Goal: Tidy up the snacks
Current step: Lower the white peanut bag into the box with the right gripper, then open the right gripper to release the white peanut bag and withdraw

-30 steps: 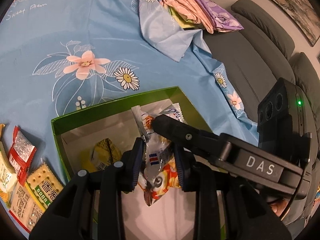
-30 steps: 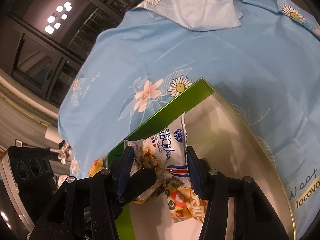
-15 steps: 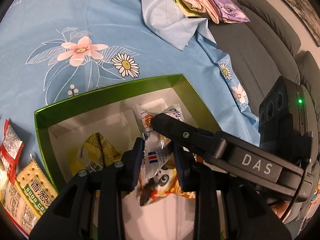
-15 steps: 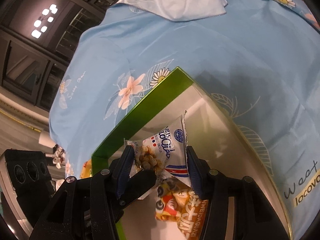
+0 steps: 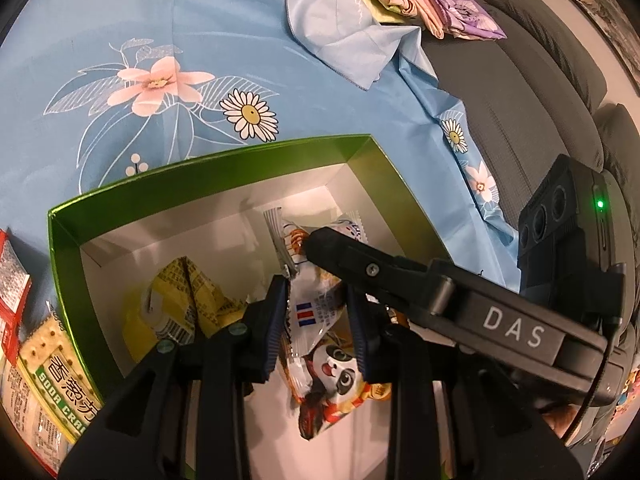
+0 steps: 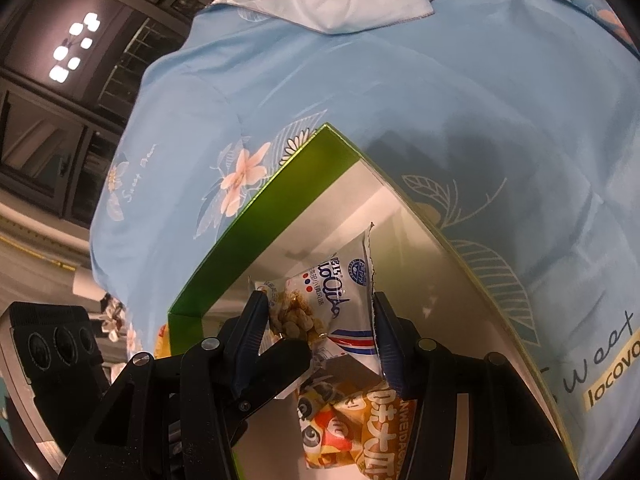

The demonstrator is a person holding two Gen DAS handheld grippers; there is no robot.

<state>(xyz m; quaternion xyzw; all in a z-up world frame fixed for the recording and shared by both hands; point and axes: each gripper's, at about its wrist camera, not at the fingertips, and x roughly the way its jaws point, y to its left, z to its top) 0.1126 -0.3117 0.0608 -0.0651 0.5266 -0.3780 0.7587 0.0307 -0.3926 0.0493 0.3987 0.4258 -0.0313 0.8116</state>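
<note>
While over box (image 5: 208,176), crinkly packet (image 6: 340,300) pinched.

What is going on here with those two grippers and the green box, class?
A person with a handheld gripper in each hand is sorting snacks into a green box on a blue flowered cloth. Both the left gripper and right gripper are closed on the same white snack packet, held above the box's interior. A yellow packet and an orange panda packet already lie inside. Soda crackers and red packets lie outside, left of the box.
</note>
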